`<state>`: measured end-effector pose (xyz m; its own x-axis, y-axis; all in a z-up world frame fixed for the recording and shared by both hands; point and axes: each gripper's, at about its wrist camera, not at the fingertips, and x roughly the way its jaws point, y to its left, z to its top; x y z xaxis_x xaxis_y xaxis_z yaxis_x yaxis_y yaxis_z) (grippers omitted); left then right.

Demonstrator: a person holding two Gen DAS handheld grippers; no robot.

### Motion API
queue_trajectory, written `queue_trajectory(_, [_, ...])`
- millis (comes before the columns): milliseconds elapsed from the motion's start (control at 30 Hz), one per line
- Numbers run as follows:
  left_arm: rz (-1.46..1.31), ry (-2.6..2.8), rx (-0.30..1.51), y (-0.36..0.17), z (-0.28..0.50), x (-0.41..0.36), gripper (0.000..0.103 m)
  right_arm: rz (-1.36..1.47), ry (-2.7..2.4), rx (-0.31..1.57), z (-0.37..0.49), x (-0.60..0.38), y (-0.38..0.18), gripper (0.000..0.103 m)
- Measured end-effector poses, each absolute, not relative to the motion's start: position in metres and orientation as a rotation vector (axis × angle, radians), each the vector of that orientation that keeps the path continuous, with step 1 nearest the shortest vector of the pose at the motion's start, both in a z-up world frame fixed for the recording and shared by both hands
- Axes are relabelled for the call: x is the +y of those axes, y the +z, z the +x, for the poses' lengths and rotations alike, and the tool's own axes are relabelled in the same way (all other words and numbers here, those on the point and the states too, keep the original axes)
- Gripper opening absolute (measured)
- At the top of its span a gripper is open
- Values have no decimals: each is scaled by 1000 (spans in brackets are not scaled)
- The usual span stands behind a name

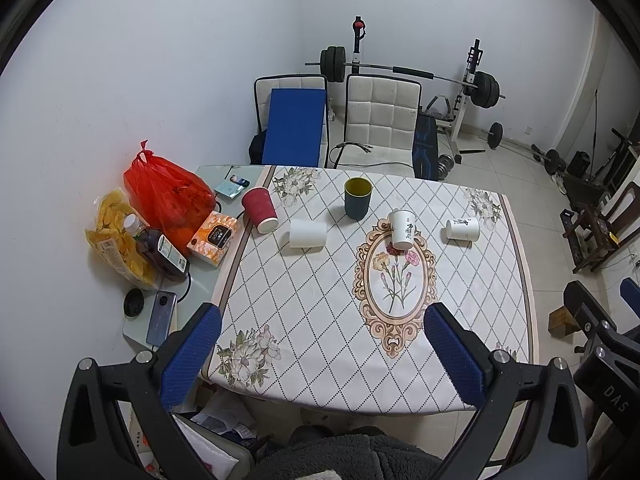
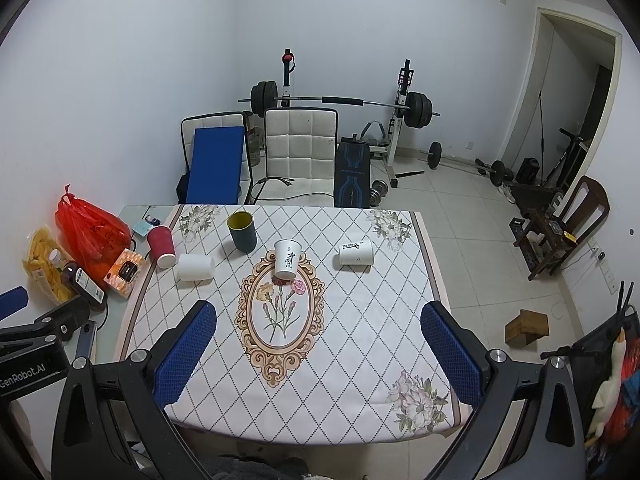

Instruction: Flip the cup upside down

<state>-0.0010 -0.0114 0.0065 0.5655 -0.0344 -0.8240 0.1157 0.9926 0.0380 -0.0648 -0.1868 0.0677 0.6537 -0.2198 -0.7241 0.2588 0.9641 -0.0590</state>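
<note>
Left wrist view: both hand-held grippers [image 1: 322, 350] [image 2: 318, 350] gape wide above patterned tablecloth [image 1: 320, 312]; barbell rack [image 1: 404, 70] apparently behind.

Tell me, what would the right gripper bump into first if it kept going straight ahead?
Probably the white paper cup with black writing, standing upside down on the patterned tablecloth. The open right gripper points roughly at it, though depth is unclear.

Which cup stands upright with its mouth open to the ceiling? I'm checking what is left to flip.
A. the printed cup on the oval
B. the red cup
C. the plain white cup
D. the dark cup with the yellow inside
D: the dark cup with the yellow inside shows its open rim on top.
</note>
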Motion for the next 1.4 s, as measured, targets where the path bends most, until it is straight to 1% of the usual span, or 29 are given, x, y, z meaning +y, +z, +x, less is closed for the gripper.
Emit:
queue_trajectory(900, [91, -89, 973, 3, -1, -13, 103, 58, -271, 817, -65, -189, 66, 103])
queue_trajectory(1033, [98, -52, 972, -5, 5, -17, 103, 83, -281, 828, -60, -196, 59, 103])
queue_trajectory(1167, [106, 1, 994, -27, 23, -19, 103, 99, -294, 858, -46, -203, 37, 103])
queue_trajectory(1400, [128, 91, 1100, -87, 57, -12, 103, 113, -277, 1010, -2, -222, -50, 103])
